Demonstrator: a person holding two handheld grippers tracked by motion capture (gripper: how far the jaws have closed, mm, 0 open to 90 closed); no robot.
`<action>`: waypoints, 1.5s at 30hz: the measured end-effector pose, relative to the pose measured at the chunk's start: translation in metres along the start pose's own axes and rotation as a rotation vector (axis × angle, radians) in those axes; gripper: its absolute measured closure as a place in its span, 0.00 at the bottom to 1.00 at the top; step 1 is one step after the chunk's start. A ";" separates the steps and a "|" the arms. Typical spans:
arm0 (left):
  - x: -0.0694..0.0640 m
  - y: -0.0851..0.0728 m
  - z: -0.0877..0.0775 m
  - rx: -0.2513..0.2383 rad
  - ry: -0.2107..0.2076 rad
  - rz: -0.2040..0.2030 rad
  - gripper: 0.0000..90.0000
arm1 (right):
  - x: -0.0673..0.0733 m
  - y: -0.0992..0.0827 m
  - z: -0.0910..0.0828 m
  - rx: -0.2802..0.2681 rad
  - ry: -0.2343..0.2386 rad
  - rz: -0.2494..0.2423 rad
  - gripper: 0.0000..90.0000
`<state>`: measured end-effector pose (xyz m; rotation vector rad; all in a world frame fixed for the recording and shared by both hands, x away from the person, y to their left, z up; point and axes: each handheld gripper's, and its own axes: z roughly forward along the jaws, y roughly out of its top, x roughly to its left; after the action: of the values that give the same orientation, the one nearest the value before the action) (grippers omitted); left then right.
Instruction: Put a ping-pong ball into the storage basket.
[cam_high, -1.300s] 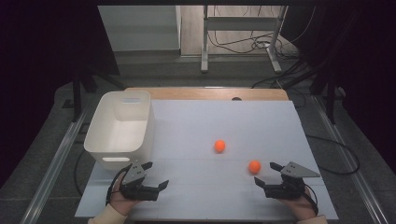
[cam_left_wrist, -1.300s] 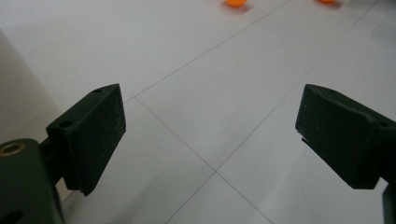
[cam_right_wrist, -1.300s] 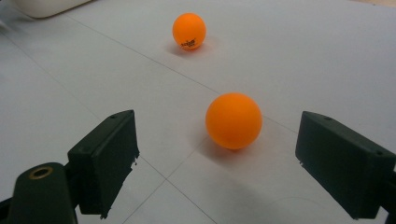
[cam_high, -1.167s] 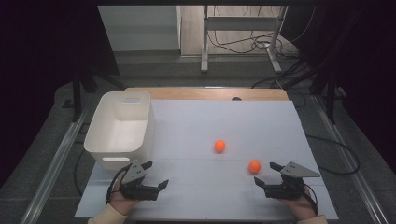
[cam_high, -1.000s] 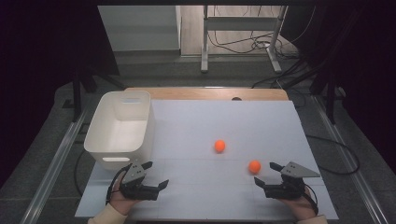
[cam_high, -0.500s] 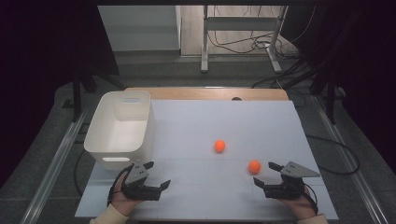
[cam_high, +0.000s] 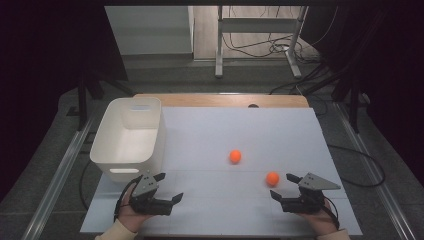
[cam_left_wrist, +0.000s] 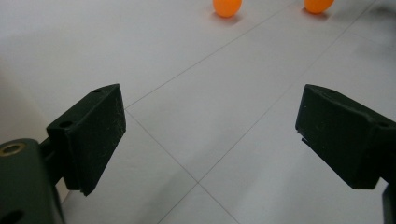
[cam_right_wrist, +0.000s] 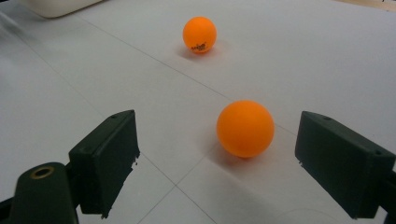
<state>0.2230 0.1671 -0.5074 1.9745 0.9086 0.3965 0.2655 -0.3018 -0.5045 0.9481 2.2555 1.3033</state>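
Resting low on the table (cam_high: 210, 125), both hands hold grippers with jaws wide: left gripper (cam_high: 167, 187) by the bin (cam_high: 127, 137), right gripper (cam_high: 283, 186) just beside a ball (cam_high: 272, 178). Both balls are orange; the far ball (cam_high: 235, 156) lies apart.

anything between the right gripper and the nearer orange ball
Nothing: bare white table lies between the open right gripper and the nearer orange ball, as the right gripper view shows.

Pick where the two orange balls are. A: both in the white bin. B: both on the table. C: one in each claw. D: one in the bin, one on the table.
B: both balls lie on the table, outside the bin and ahead of the open right claw.
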 end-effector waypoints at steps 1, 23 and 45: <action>0.000 0.001 0.000 0.003 -0.002 -0.001 0.10 | 0.000 0.000 0.001 -0.002 0.003 0.000 0.16; -0.007 0.020 0.009 0.001 -0.017 0.015 0.11 | 0.000 0.001 0.004 0.006 0.009 -0.017 0.16; -0.021 0.042 0.033 0.020 -0.067 0.063 0.11 | 0.002 0.001 0.004 0.013 0.021 -0.029 0.16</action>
<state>0.2465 0.1181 -0.4893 2.0264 0.8130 0.3563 0.2672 -0.2979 -0.5052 0.9070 2.2875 1.2933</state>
